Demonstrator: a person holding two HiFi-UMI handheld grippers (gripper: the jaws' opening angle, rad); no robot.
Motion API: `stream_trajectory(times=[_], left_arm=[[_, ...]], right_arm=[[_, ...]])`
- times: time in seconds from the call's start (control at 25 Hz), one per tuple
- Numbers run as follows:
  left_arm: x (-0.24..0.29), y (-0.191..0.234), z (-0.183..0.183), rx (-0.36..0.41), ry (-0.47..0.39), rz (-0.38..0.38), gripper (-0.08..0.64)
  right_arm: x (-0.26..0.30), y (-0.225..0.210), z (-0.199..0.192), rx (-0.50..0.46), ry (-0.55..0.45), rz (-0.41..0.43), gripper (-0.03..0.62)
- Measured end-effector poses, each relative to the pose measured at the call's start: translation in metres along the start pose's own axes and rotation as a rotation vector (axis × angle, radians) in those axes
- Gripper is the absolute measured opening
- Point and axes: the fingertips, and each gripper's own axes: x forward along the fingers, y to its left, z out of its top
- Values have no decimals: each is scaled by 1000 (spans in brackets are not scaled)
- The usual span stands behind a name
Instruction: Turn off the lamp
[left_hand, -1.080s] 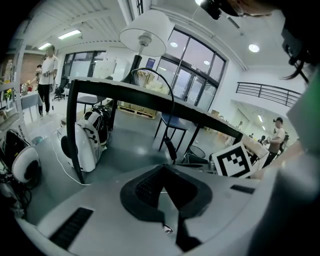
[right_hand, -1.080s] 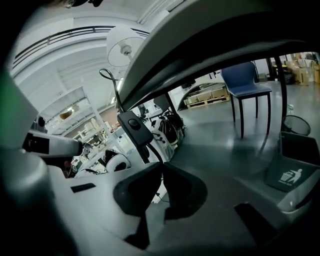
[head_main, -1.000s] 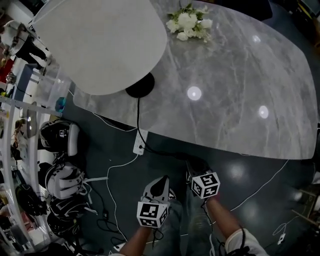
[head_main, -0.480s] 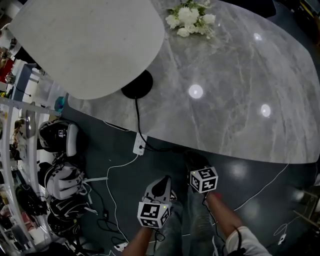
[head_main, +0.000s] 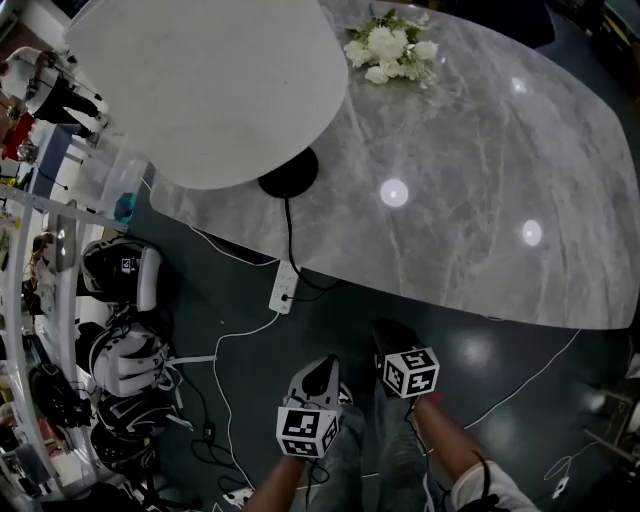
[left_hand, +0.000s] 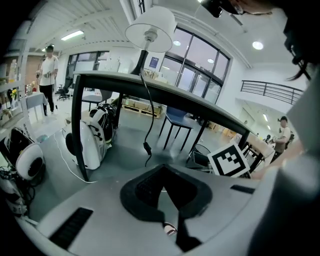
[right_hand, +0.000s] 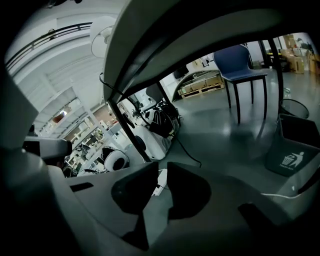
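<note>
Lamp (head_main: 210, 90) stands on the table (head_main: 480, 200) toward 10 o'clock in the head view, with a wide white shade and a black round base (head_main: 288, 178) near the table's edge. Its cable (head_main: 290, 235) drops toward 6 o'clock to a white power strip (head_main: 284, 288) on the floor. Both grippers hang low at 6 o'clock, well apart from the lamp. Left gripper (head_main: 318, 368): jaws pressed together, nothing between. Right gripper (head_main: 392, 335): jaws have just been opening, now spread, holding nothing.
</note>
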Motion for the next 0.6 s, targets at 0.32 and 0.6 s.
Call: stream_trajectory(times=[0.32,0.6], left_arm=[[-46,-7,45,14,-39,81,6],[-101,-29,125,34,-143,68,6]], right_arm=[[-70,68,42,-149,-42,38,0],[-143,145,127,-234,-176,51,0]])
